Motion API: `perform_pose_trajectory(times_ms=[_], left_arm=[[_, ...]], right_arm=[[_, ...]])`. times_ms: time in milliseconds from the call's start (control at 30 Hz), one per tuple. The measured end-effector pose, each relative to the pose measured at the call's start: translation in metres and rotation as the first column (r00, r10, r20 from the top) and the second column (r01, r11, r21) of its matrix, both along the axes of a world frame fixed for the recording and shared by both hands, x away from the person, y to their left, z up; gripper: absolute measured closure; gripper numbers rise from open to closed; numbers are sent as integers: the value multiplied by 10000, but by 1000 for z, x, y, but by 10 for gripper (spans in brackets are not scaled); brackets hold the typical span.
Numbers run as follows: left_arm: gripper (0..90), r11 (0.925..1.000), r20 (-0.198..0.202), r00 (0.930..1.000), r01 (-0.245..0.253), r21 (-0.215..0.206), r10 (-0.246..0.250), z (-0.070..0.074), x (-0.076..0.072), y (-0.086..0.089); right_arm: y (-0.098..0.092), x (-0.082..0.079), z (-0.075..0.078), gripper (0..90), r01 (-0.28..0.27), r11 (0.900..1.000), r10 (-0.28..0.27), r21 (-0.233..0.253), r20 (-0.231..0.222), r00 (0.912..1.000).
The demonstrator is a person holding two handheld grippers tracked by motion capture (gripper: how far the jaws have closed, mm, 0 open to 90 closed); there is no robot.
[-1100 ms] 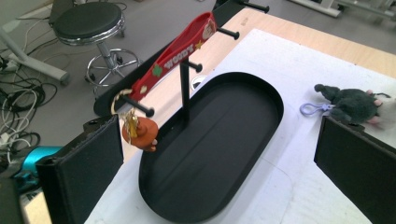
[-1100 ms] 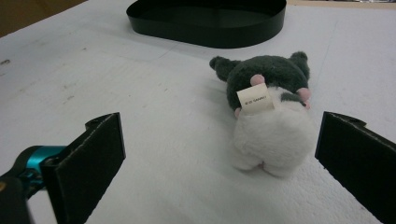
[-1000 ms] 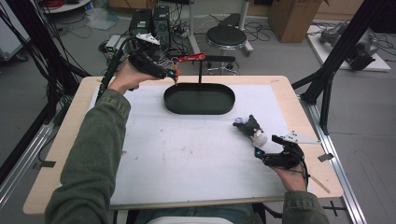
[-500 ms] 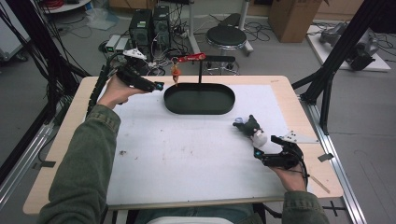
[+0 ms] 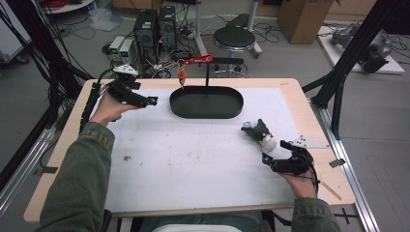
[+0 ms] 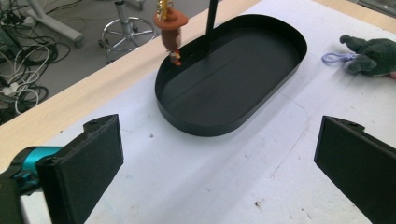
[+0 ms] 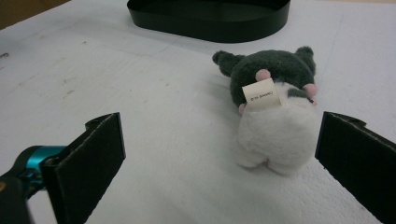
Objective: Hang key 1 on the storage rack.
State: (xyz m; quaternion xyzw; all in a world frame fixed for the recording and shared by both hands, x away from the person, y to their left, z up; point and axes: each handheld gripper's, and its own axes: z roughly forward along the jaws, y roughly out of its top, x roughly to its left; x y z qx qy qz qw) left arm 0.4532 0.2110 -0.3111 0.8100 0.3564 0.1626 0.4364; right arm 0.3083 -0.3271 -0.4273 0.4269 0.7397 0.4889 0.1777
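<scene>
Right tool (image 5: 267,158) gapes just short of plush toy (image 7: 273,109), near black tray (image 5: 206,102); approach step, closing presumably next.

tray (image 5: 206,114) far-centre on table (image 5: 67,145) | plush toy (image 5: 259,134) right, nr front of tray | charm (image 5: 182,74) hangs over tray's left end

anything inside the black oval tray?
The black oval tray looks bare inside: only the thin black post rises from its far side. A small brown figure hangs above the rim, not in it. The near wall hides a strip of the floor.
</scene>
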Motion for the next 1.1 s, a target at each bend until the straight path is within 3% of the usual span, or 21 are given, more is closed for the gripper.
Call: perform_pose_trajectory(times_ms=[367, 567, 767, 900, 967, 1100], left_arm=[[17, 9982, 263, 9994, -234, 544, 220, -8, -27, 8], [17, 9966, 91, 9989, -458, 687, 453, -19, -39, 16], [17, 9930, 158, 9984, -563, 1038, 549, -28, -58, 22], [17, 9943, 140, 9975, -695, 812, 686, -35, -72, 32], [17, 9953, 220, 9959, -885, 399, 877, -40, -82, 39], [17, 9918, 114, 9918, -1275, 104, 1273, -55, -98, 52]], right_arm=[[1, 1, 0, 5, -79, 10000, 80, -32, 43, 10000], [3, 2, 0, 5, -147, 9999, 147, -42, 21, 9999], [4, 3, 0, 5, -160, 9997, 160, -157, 28, 9999], [5, 3, 0, 5, -177, 9997, 177, -174, 24, 9998], [5, 3, 0, 5, -200, 9995, 202, -233, 73, 9998], [7, 2, 1, 5, -207, 9995, 209, -238, 64, 9998]])
